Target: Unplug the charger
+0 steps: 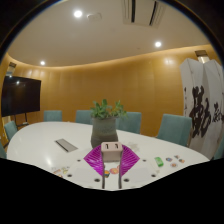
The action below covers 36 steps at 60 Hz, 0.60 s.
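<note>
The hand-held gripper (pixel 111 163) gripped the charger (pixel 111 152), a small white block pressed between its pink pads (pixel 97 160) just above the white counter (pixel 40 145). The charger appeared light, rigid and smooth; grip on its flat sides was judged best. Beyond stood a potted plant (pixel 105 122), then blue chairs (pixel 174 128).

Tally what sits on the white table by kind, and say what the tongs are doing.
Potted plant: 1
White charger, between the tongs' pink pads, which look shut on it: 1
Flat grey device: 1
Total: 3
Small coloured bits near the table's edge are too small to count.
</note>
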Motion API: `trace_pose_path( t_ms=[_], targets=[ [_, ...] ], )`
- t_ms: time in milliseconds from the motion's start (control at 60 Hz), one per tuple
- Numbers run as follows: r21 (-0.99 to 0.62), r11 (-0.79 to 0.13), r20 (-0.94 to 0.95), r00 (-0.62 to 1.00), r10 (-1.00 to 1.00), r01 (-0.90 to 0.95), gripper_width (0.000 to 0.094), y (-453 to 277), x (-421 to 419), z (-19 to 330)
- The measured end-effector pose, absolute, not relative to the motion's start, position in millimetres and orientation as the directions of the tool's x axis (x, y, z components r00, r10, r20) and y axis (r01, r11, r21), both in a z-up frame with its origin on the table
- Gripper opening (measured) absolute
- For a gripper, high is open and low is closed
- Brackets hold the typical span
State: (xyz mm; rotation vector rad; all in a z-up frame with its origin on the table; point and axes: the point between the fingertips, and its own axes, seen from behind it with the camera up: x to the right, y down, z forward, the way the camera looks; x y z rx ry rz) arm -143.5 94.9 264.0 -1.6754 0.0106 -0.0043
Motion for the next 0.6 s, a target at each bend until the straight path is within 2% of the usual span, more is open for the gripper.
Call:
trace_pose_path(
  t_ms=[83,167,233,267,300,400,533,600],
  targets=[
    [-0.996,-0.078,-0.041,0.999,-0.015,-0.042,0.019,94.0,-111.2,299.1],
    [-0.991,-0.114,-0.072,0.997,-0.035,-0.075,0.0203,89.8,-67.2,285.5],
    [-0.982,-0.183,-0.024,0.997,-0.067,-0.036,0.0205,91.5,-26.4,247.1],
    [-0.972,-0.234,0.004,0.997,-0.076,-0.014,0.0211,87.6,-9.4,209.4],
    [-0.955,-0.298,0.014,0.997,-0.078,-0.01,0.0215,87.4,7.2,193.8],
    [-0.892,-0.452,0.045,0.996,-0.081,0.004,0.0235,77.4,42.6,108.4],
    [-0.824,-0.566,0.043,0.996,-0.078,-0.008,0.0273,63.7,66.4,38.4],
    [-0.802,-0.597,0.038,0.996,-0.076,-0.015,0.0299,57.7,72.5,18.7]
  ],
)
